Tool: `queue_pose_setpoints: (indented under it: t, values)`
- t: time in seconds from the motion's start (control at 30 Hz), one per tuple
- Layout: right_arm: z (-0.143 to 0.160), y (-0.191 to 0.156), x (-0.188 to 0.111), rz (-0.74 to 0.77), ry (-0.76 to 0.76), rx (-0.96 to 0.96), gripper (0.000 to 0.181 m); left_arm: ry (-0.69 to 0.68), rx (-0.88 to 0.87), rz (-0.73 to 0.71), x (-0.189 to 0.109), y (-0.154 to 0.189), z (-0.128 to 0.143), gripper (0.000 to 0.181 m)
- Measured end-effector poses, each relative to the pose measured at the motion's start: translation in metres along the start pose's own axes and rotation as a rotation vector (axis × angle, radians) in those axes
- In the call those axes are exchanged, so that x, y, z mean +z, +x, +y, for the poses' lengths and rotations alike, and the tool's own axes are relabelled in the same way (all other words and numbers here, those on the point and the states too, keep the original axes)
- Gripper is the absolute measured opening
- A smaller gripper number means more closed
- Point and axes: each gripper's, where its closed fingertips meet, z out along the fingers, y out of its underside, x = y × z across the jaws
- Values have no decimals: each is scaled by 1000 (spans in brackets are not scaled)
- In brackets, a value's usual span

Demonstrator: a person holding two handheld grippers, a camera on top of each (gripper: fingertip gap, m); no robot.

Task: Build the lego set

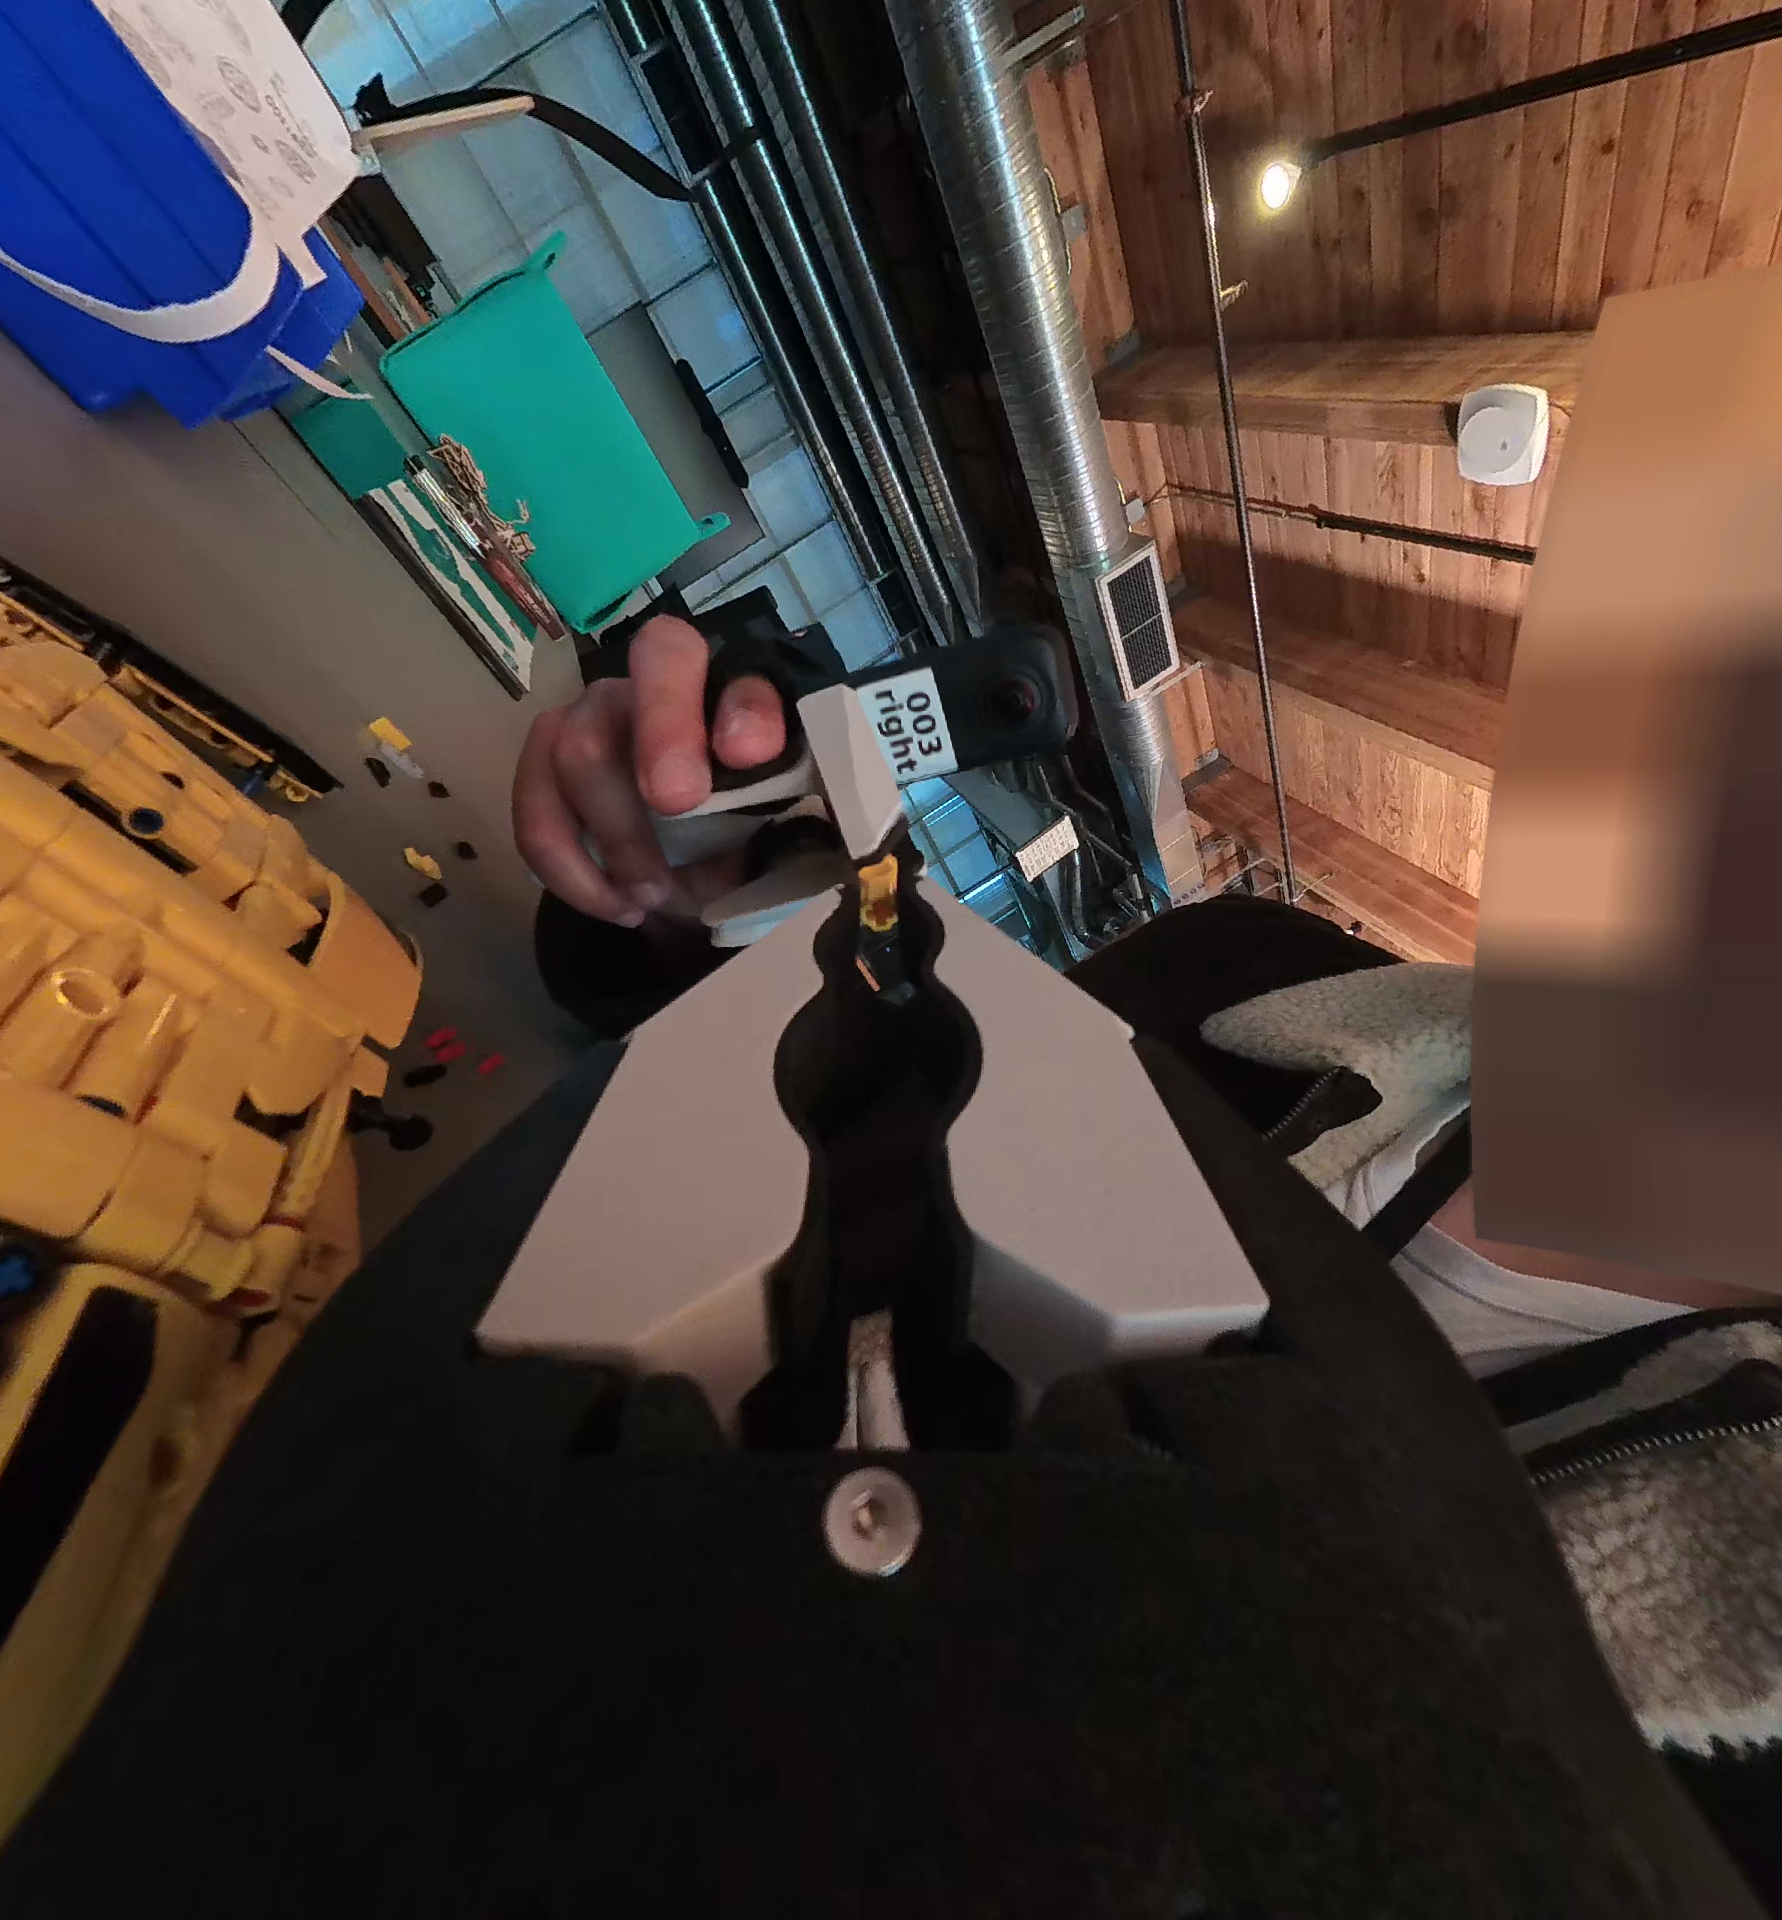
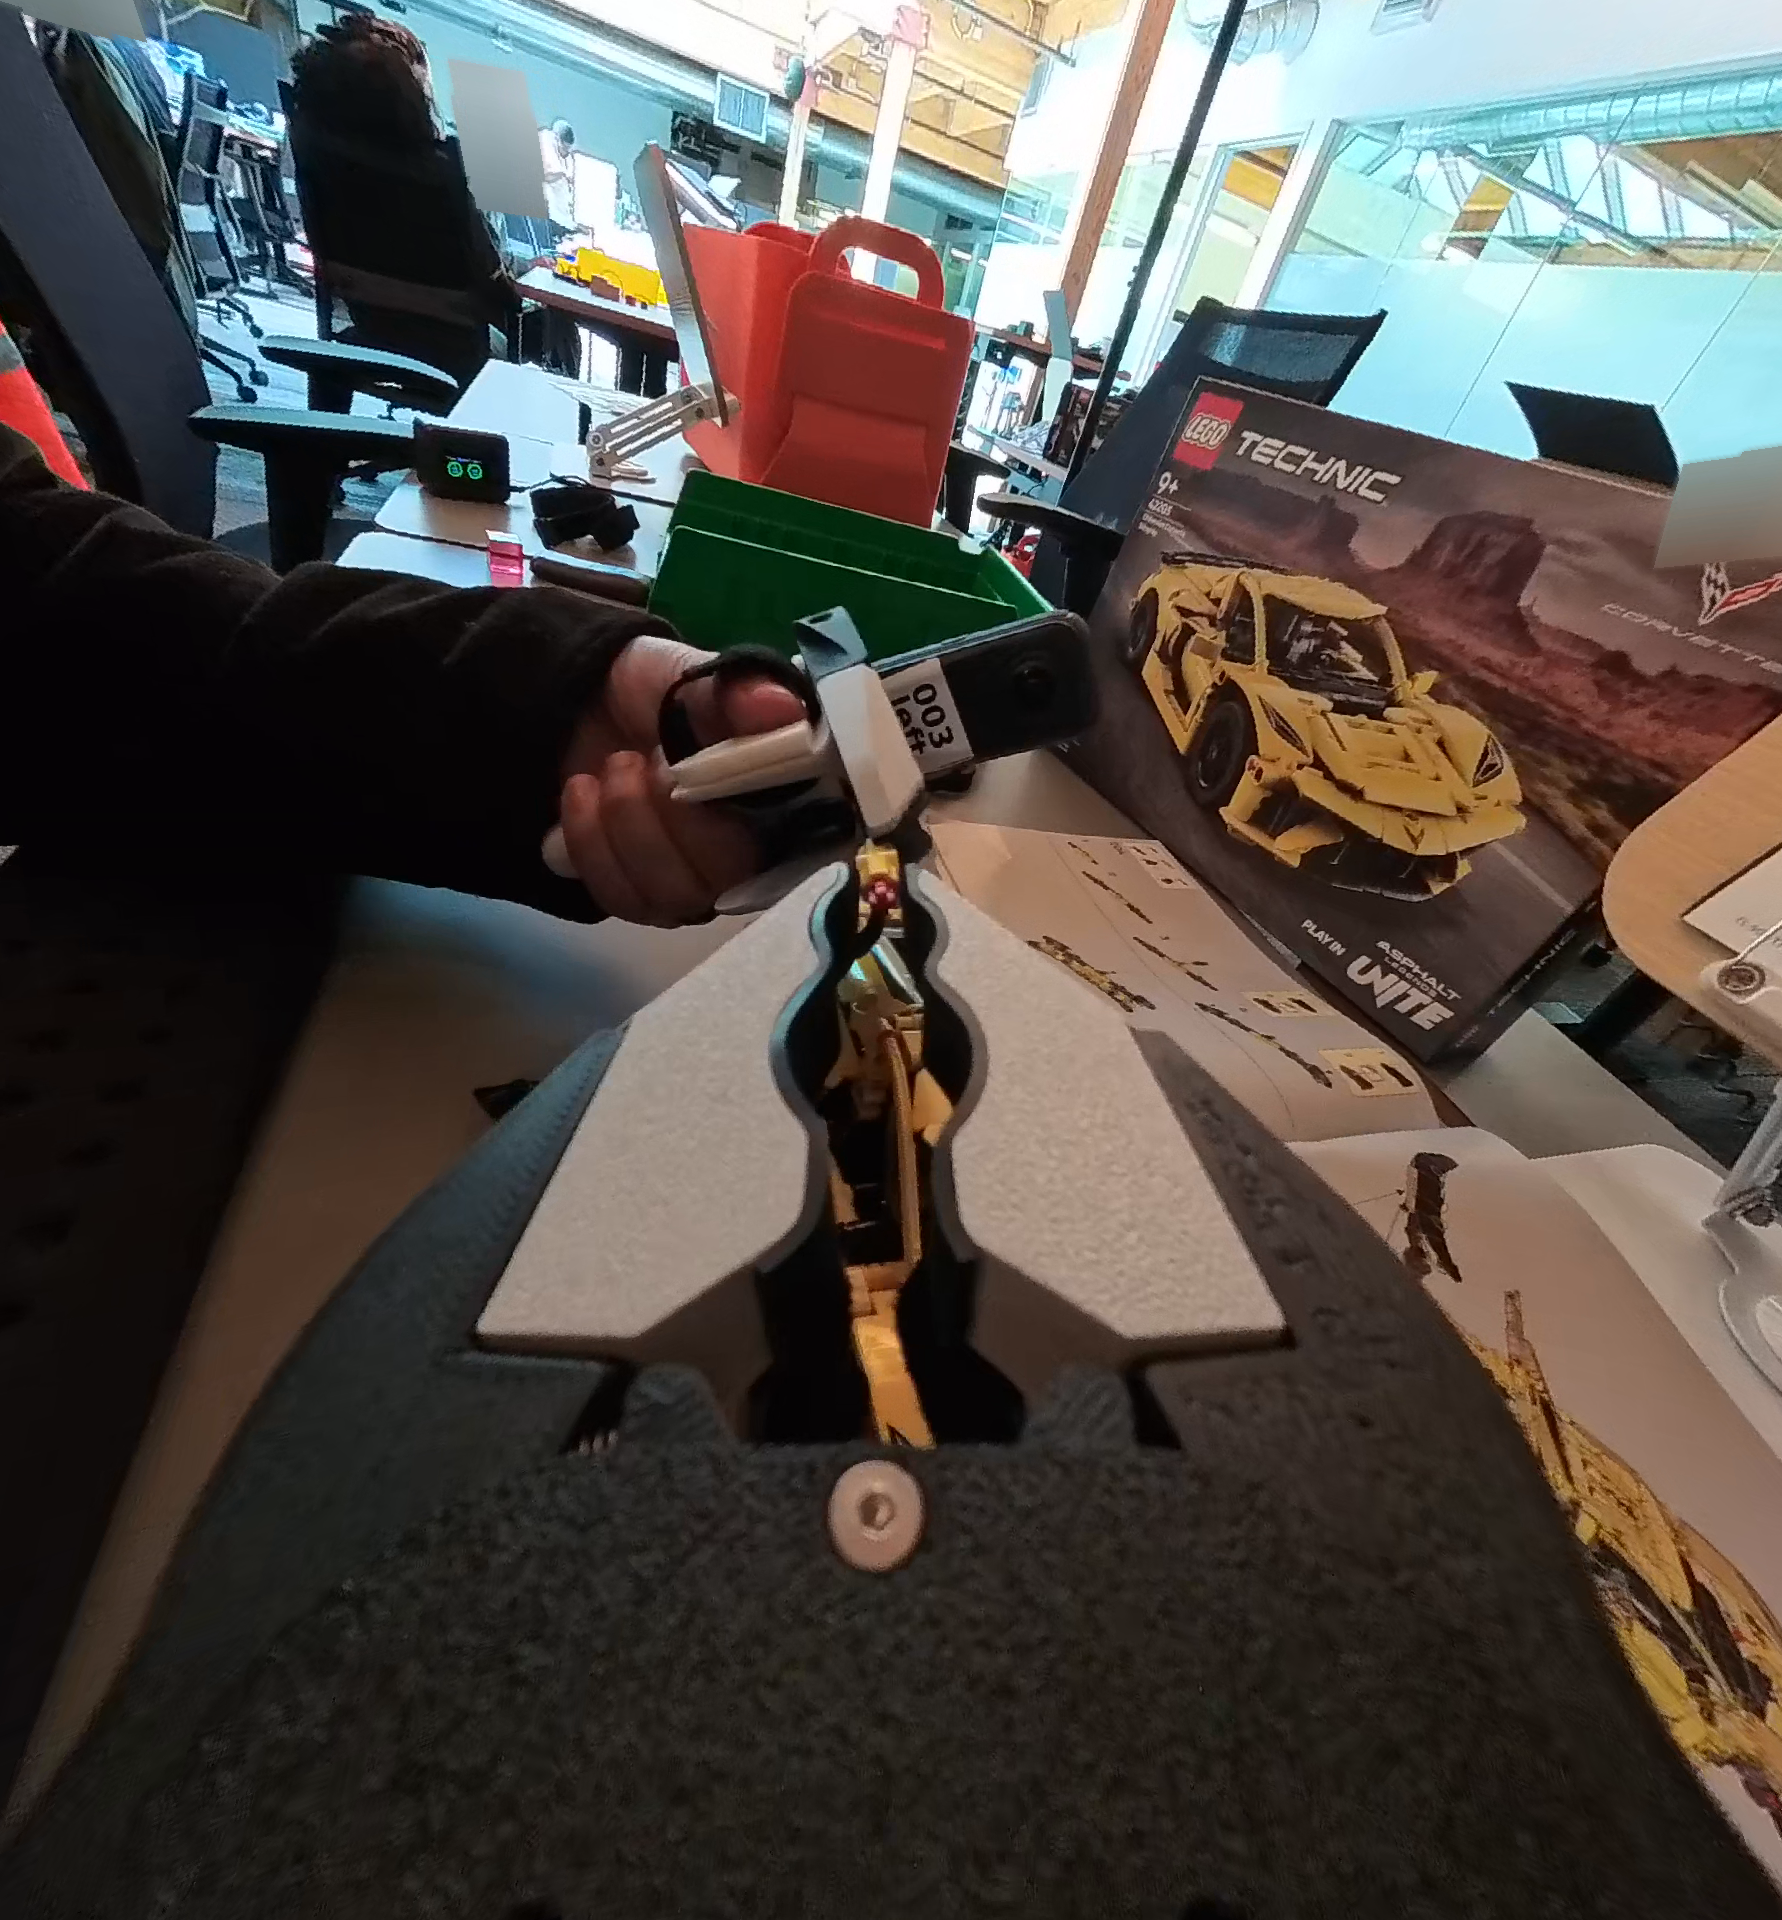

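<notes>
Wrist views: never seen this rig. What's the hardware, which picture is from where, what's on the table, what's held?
There is no robot arm. A person holds a two-finger gripper in each hand, and each gripper carries a wide-angle camera that looks along its own fingers.

The left wrist view has the left gripper in front, facing the right gripper and the hand on it. The right wrist view is the reverse. The tips of the two grippers meet on a small yellow piece, both shut on it.

On the table are a part-built yellow car and loose bits. The right wrist view adds the box, the open manual and a green bin.
</notes>
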Motion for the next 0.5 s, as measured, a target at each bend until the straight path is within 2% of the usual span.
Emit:
queue_pose_setpoints:
  t: [0.5]
  values:
    - [1,-5,5,-5,-9,-52,7,-19,0,16,9,1,6,6]
